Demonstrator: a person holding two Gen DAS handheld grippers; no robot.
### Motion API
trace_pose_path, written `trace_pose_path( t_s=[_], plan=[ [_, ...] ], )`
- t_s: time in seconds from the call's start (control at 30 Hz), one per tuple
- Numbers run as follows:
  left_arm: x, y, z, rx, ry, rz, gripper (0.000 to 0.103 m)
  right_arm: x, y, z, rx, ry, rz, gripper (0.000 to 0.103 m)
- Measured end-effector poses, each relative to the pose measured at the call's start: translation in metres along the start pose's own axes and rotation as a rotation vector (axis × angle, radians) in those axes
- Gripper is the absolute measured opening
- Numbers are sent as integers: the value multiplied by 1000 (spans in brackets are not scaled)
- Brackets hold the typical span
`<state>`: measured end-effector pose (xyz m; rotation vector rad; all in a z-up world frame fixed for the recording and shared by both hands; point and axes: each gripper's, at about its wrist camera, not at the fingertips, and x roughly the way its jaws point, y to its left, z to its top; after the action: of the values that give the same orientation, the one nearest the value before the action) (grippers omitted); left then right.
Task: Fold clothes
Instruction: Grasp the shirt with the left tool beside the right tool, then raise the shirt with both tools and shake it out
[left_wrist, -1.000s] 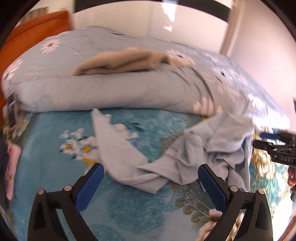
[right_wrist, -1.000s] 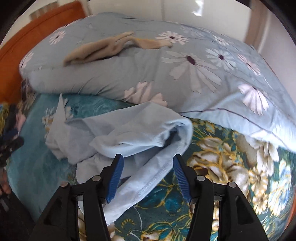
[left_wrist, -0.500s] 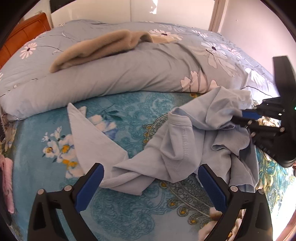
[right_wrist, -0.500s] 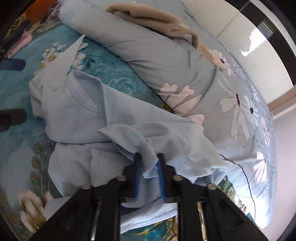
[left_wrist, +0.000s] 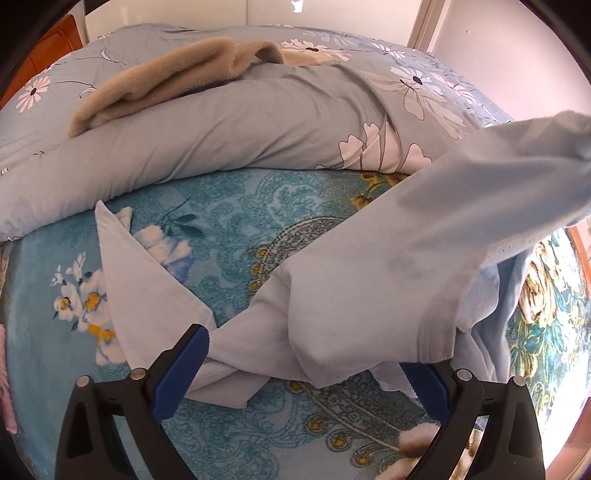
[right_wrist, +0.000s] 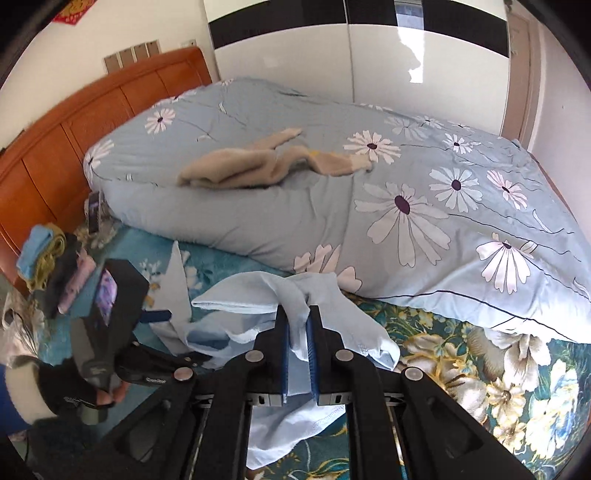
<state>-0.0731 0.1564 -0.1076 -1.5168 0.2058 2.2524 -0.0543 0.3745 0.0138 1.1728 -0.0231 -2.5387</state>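
Above bed (right_wrist: 461, 373), shirt (right_wrist: 295, 310) between right tongs (right_wrist: 297, 354)

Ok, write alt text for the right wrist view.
The right gripper, fingers shut, pinches a bunch of a light blue shirt above a teal floral blanket. Behind lies a grey-blue daisy-print duvet with a tan garment on top.

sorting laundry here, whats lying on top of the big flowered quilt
A tan fleece garment lies crumpled on top of the quilt. Whatever is under it or inside its folds is covered and cannot be seen.
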Motion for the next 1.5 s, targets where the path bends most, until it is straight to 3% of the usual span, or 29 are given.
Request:
trace_pose_path(
  t_s=[0.17, 0.23, 0.3, 0.4, 0.53, 0.73, 1.0, 1.2, 1.3, 1.5],
  plan=[
    [-9, 3, 1, -42, -9, -62, 76, -16, 11, 16, 1, -63, 52, 7],
    [-10, 3, 2, -49, 3, -81, 56, -16, 15, 18, -10, -68, 46, 7],
    [-11, 3, 1, -60, 16, -103, 26, -15, 14, 19, 5, -72, 55, 7],
    [-13, 4, -2, -91, 24, -149, 6, -20, 16, 18, 19, -87, 69, 7],
    [-37, 10, -6, -116, -40, -137, 4, -29, 22, 20, 4, -109, 72, 7],
    [-112, 43, 0, -167, -233, -78, 3, -50, 30, 34, 18, -186, 91, 6],
    [-284, 91, 3, -165, -582, 81, 3, -115, 68, 73, -52, -395, 159, 5],
    [-401, 102, -38, -117, -763, 229, 3, -171, 99, 77, -113, -515, 225, 5],
    [-445, 101, -68, -88, -823, 305, 3, -194, 107, 66, -119, -539, 268, 5],
    [-516, 95, -123, -66, -923, 384, 3, -240, 122, 42, -148, -581, 348, 5]
  ],
)
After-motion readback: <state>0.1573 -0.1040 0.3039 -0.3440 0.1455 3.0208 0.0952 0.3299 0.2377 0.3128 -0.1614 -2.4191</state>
